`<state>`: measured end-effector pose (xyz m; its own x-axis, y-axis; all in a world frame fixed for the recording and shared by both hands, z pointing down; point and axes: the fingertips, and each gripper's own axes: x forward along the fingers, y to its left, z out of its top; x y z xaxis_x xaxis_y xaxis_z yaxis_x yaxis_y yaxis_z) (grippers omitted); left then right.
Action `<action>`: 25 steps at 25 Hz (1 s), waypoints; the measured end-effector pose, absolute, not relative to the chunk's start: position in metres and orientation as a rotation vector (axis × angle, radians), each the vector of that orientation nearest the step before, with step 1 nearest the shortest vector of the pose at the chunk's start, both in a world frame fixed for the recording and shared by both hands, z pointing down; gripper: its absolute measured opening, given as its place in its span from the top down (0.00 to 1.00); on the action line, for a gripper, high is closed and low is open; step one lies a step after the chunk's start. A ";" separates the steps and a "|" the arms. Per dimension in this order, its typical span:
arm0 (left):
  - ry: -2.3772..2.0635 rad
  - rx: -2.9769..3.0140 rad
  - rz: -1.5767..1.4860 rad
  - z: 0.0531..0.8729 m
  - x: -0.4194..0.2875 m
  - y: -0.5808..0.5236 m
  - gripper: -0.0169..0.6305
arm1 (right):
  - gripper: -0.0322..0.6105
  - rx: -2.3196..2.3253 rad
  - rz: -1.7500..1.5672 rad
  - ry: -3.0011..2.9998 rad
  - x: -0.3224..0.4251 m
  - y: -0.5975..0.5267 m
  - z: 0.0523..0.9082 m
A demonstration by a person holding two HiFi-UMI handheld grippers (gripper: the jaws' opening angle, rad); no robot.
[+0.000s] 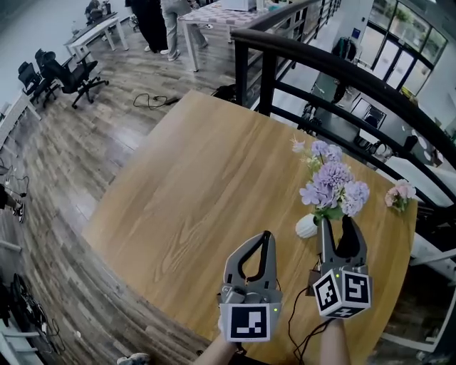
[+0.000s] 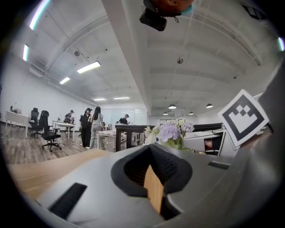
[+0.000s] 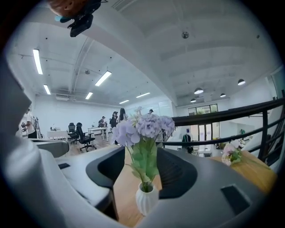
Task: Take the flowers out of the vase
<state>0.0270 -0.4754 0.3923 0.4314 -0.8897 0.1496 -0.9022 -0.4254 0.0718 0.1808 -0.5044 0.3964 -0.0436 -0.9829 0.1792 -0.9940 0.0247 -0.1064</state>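
Head view, bottom edge: two wrists come in, each carrying a claw that points toward the top of the frame, about level with the nose slightly down and the marker cubes facing the camera.

Left claw (image 1: 266, 237) is at lower centre, over bare desk (image 1: 192, 178). Its jaws meet at the tips and nothing is in them. It sits well left of the vase, and I read it as parked, maybe on hand to steady the vase later.

Right claw (image 1: 336, 229) is at lower right with its jaws clearly apart. In the right gripper view the white ribbed vase (image 3: 146, 198) stands upright at bottom centre, in line with the gap, and the green stems rise through it. Neither pad touches the stems or the vase, so it holds nothing. It looks lined up to close on the stems above the vase neck; that grab is not yet made.

The purple flowers (image 1: 333, 184) are in the vase, at centre right of the head view, close to the desk's right edge. The task reads as barely started.

Just past them, a small pink flower sprig (image 1: 400, 192) lies on the desk by the right edge. A dark railing (image 1: 320, 64) crosses the upper right. People (image 1: 160, 21) stand at the top left, far off, with office chairs (image 1: 71, 75) at upper left.
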 end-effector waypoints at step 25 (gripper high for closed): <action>-1.572 2.487 0.178 0.426 0.028 -0.494 0.92 | 0.43 2.116 0.310 -2.077 0.191 -0.538 0.435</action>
